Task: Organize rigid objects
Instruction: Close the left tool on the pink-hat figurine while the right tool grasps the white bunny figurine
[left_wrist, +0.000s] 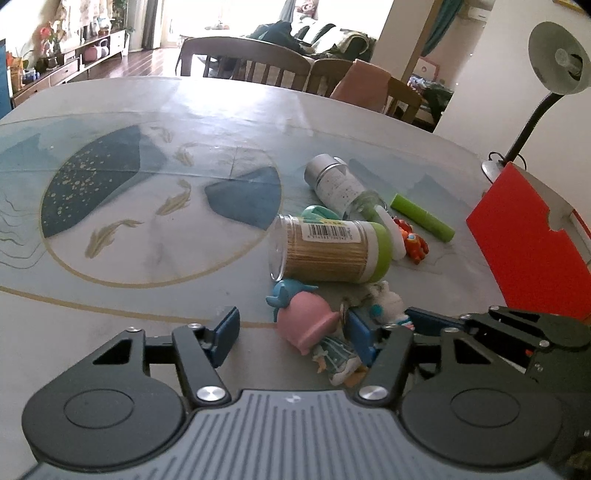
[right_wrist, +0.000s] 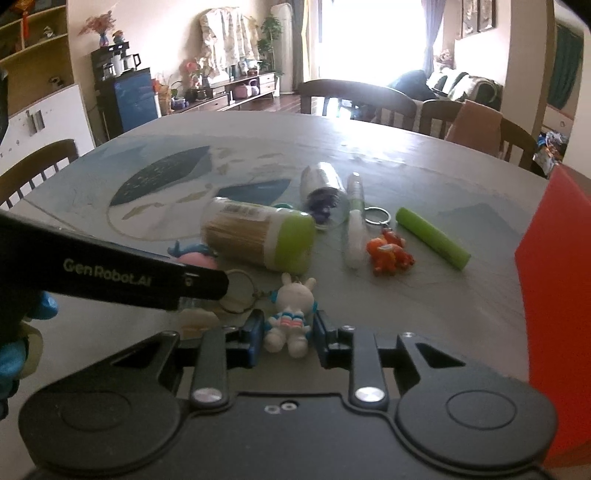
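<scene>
My left gripper (left_wrist: 293, 334) is open around a pink whale toy (left_wrist: 306, 325) on the table. The toy lies against the right pad, with a gap to the left pad. A blue whale (left_wrist: 288, 295) and a small teal-dressed figure (left_wrist: 336, 358) lie beside it. In the right wrist view my right gripper (right_wrist: 289, 339) is shut on a white bunny keychain (right_wrist: 291, 314), pads at both its sides, its ring (right_wrist: 240, 291) lying to the left. The left gripper's black finger (right_wrist: 207, 284) crosses just left of it.
A toothpick jar with a green lid (right_wrist: 258, 236), a silver-capped bottle (right_wrist: 321, 192), a white tube (right_wrist: 354, 229), an orange figure keychain (right_wrist: 388, 251) and a green tube (right_wrist: 432, 238) lie beyond. A red box (right_wrist: 561, 295) stands right. A desk lamp (left_wrist: 557, 62) and chairs (left_wrist: 251, 62) sit behind.
</scene>
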